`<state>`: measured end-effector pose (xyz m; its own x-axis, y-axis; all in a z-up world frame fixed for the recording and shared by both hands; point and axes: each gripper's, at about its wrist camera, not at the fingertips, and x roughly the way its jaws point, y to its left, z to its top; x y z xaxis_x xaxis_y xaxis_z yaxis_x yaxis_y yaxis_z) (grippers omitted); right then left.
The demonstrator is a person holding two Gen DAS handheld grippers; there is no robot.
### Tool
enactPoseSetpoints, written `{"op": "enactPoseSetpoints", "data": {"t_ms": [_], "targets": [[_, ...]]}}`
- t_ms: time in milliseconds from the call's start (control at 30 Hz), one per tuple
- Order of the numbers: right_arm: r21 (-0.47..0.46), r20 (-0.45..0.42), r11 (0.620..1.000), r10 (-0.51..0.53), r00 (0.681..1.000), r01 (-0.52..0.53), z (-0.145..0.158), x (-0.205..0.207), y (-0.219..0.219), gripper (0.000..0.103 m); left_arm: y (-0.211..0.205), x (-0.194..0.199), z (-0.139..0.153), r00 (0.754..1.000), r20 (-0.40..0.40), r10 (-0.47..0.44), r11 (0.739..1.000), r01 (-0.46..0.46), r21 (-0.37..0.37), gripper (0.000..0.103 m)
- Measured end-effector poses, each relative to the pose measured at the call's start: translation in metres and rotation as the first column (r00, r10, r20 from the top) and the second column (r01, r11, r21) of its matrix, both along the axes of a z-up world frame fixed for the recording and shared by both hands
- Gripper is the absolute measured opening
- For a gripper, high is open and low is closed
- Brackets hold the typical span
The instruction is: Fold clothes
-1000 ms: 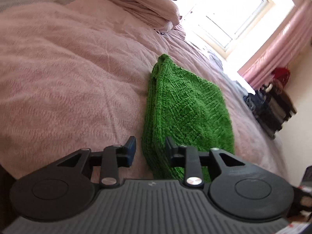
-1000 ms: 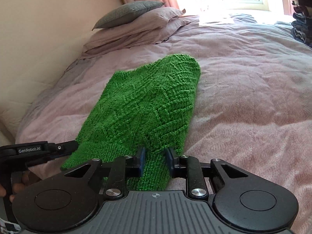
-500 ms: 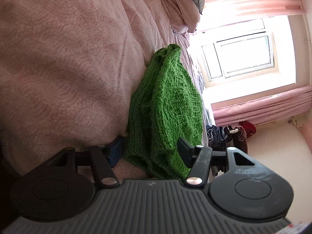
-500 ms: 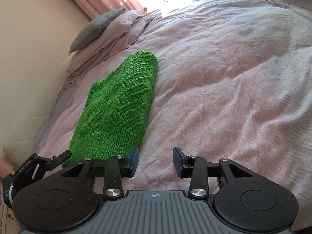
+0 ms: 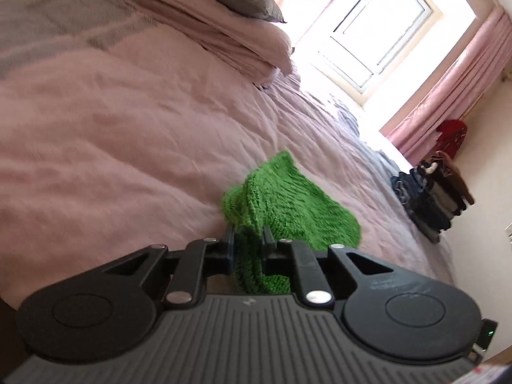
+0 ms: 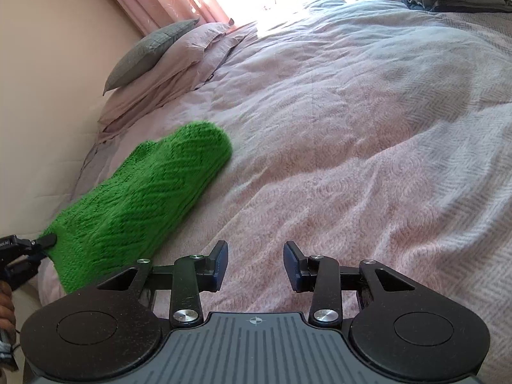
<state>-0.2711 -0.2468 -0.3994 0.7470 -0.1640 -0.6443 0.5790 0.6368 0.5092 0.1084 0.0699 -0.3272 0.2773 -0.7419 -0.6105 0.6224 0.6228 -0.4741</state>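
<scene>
Left gripper (image 5: 249, 240) clamped on the near edge of the green sweater (image 6: 144, 198), which lies on the bed (image 6: 352, 160) below the pillows (image 6: 179, 60). Right gripper (image 6: 256, 257) wide open, empty, beside the sweater. Risk: single-point pinch on loose knit, so a pull could stretch it or undo the fold. Pink bedspread, sunlit window (image 5: 380, 32), clothes stack (image 5: 428, 198) beyond the sweater.
</scene>
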Motion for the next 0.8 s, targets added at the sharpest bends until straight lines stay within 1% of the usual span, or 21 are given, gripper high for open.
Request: {"op": "enactPoseSetpoints", "data": {"t_ms": [33, 67, 100, 167, 200, 267, 300, 333, 367, 400, 433, 500, 533, 567, 600, 633, 667, 700, 733, 767, 800], "targets": [[0.007, 0.0, 1.0, 0.019, 1.0, -0.019, -0.001, 0.004, -0.002, 0.035, 0.002, 0.009, -0.001, 1.0, 0.016, 0.013, 1.0, -0.013, 0.025, 0.011], [0.012, -0.005, 0.999, 0.052, 0.999, -0.052, -0.002, 0.011, -0.005, 0.035, 0.006, 0.019, -0.005, 1.0, 0.014, 0.011, 0.999, -0.011, 0.047, 0.011], [0.011, -0.012, 0.997, 0.08, 0.997, -0.08, -0.004, 0.018, -0.008, 0.035, 0.009, 0.03, -0.016, 1.0, -0.012, 0.02, 0.998, -0.02, 0.054, 0.012], [0.012, -0.033, 0.989, 0.145, 0.989, -0.145, -0.006, 0.037, -0.016, 0.036, 0.017, 0.038, -0.04, 0.99, -0.09, 0.109, 0.994, -0.107, 0.025, 0.014], [0.022, -0.038, 0.983, 0.181, 0.983, -0.181, -0.007, 0.048, -0.023, 0.036, 0.023, 0.037, -0.049, 0.982, -0.126, 0.139, 0.99, -0.141, -0.008, 0.016], [0.052, -0.004, 0.973, 0.226, 0.974, -0.225, -0.006, 0.064, -0.041, 0.045, 0.042, 0.028, -0.058, 0.964, -0.182, 0.193, 0.973, -0.211, -0.089, 0.029], [0.07, 0.033, 0.967, 0.243, 0.969, -0.245, -0.005, 0.072, -0.051, 0.058, 0.053, 0.021, -0.062, 0.949, -0.226, 0.22, 0.958, -0.254, -0.132, 0.043], [0.092, 0.083, 0.959, 0.261, 0.962, -0.268, -0.006, 0.079, -0.062, 0.071, 0.061, 0.013, -0.066, 0.931, -0.27, 0.245, 0.941, -0.295, -0.166, 0.051], [0.114, 0.125, 0.951, 0.272, 0.954, -0.286, -0.007, 0.086, -0.071, 0.075, 0.067, 0.004, -0.07, 0.913, -0.317, 0.256, 0.925, -0.326, -0.194, 0.053], [0.143, 0.168, 0.943, 0.277, 0.946, -0.302, -0.009, 0.096, -0.082, 0.076, 0.069, -0.005, -0.074, 0.901, -0.361, 0.239, 0.922, -0.328, -0.208, 0.056], [0.164, 0.194, 0.935, 0.283, 0.939, -0.316, -0.012, 0.104, -0.089, 0.077, 0.067, -0.013, -0.077, 0.901, -0.38, 0.21, 0.929, -0.305, -0.21, 0.057], [0.211, 0.244, 0.917, 0.285, 0.927, -0.337, -0.021, 0.123, -0.1, 0.077, 0.058, -0.03, -0.079, 0.916, -0.37, 0.157, 0.951, -0.242, -0.195, 0.058], [0.242, 0.271, 0.906, 0.281, 0.92, -0.348, -0.026, 0.133, -0.105, 0.077, 0.052, -0.036, -0.081, 0.922, -0.362, 0.137, 0.958, -0.216, -0.188, 0.062], [0.265, 0.291, 0.895, 0.282, 0.914, -0.36, -0.031, 0.139, -0.107, 0.077, 0.048, -0.039, -0.082, 0.927, -0.351, 0.136, 0.96, -0.21, -0.183, 0.063], [0.292, 0.308, 0.883, 0.277, 0.91, -0.368, -0.037, 0.147, -0.108, 0.077, 0.045, -0.04, -0.086, 0.924, -0.354, 0.144, 0.96, -0.217, -0.175, 0.063], [0.318, 0.318, 0.871, 0.274, 0.908, -0.375, -0.042, 0.154, -0.108, 0.077, 0.043, -0.038, -0.09, 0.916, -0.373, 0.147, 0.959, -0.224, -0.172, 0.063], [0.327, 0.308, 0.87, 0.269, 0.912, -0.368, -0.047, 0.158, -0.106, 0.077, 0.041, -0.036, -0.095, 0.905, -0.396, 0.156, 0.956, -0.239, -0.171, 0.062], [0.332, 0.277, 0.875, 0.266, 0.923, -0.352, -0.049, 0.162, -0.104, 0.074, 0.041, -0.033, -0.098, 0.899, -0.407, 0.165, 0.953, -0.251, -0.17, 0.05], [0.335, 0.26, 0.875, 0.272, 0.926, -0.351, -0.051, 0.164, -0.101, 0.059, 0.041, -0.03, -0.098, 0.901, -0.404, 0.156, 0.953, -0.245, -0.179, 0.036], [0.343, 0.25, 0.876, 0.263, 0.932, -0.34, -0.054, 0.163, -0.098, 0.054, 0.041, -0.026, -0.096, 0.905, -0.398, 0.148, 0.955, -0.236, -0.182, 0.033], [0.358, 0.241, 0.876, 0.248, 0.938, -0.323, -0.056, 0.16, -0.096, 0.043, 0.041, -0.021, -0.094, 0.908, -0.396, 0.139, 0.956, -0.228, -0.186, 0.026]]}}
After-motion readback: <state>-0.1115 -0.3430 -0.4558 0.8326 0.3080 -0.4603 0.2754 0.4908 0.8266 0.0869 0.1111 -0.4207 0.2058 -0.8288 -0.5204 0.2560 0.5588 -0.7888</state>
